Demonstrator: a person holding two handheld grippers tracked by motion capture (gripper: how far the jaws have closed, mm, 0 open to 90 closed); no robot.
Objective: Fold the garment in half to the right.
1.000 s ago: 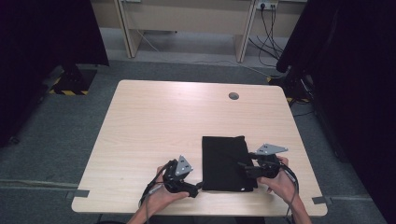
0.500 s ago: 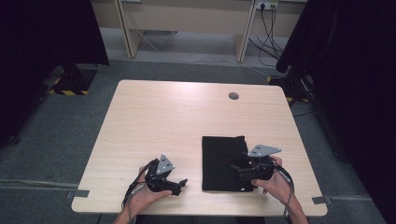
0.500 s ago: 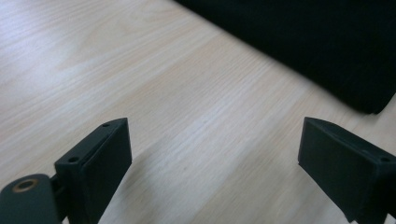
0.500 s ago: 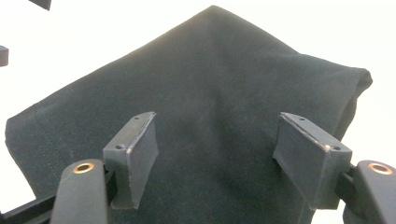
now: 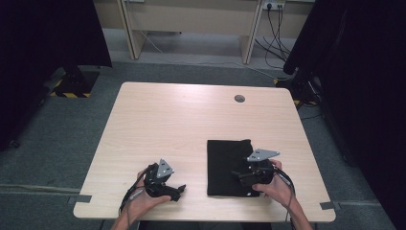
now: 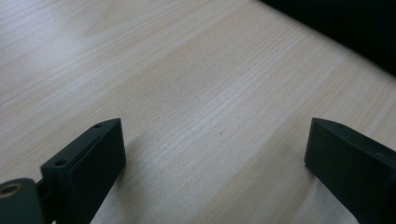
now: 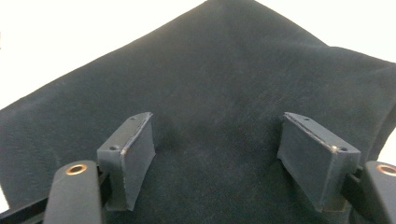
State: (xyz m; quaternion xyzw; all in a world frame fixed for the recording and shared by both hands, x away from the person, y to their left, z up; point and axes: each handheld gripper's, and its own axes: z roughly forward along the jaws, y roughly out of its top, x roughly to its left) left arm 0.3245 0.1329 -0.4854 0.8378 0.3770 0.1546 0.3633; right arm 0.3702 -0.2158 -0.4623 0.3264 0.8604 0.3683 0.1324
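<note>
The left gripper [image 5: 178, 190] had drawn back leftward off the black cloth [image 5: 225, 165] onto bare table [image 5: 182, 120], jaws wide apart, while the right gripper [image 5: 238, 174], jaws also spread, sat low over, perhaps touching, the cloth's near-right part.
</note>
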